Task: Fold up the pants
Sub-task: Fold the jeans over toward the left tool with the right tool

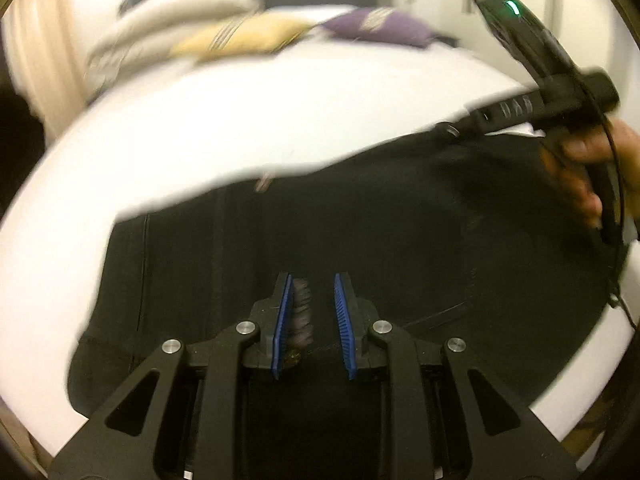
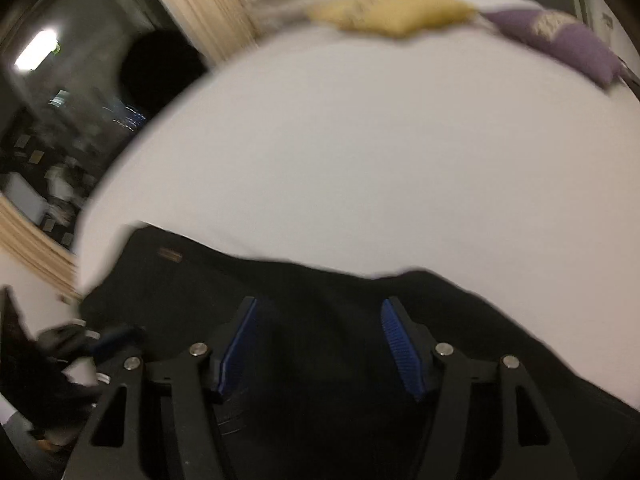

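Black pants [image 1: 320,232] lie spread across a white bed [image 1: 240,132], likely laid flat for folding. The left gripper [image 1: 312,320] hangs over the cloth, jaws slightly apart, with something small and dark between the pads that is too blurred to identify. The right gripper [image 2: 320,348] hovers wide apart above the far end. Yellow [image 2: 392,12] and purple [image 2: 568,44] pillows sit beyond.

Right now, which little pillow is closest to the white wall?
The purple pillow; it sits on the bed's right side, beside the wall, while the yellow pillow lies toward the middle.
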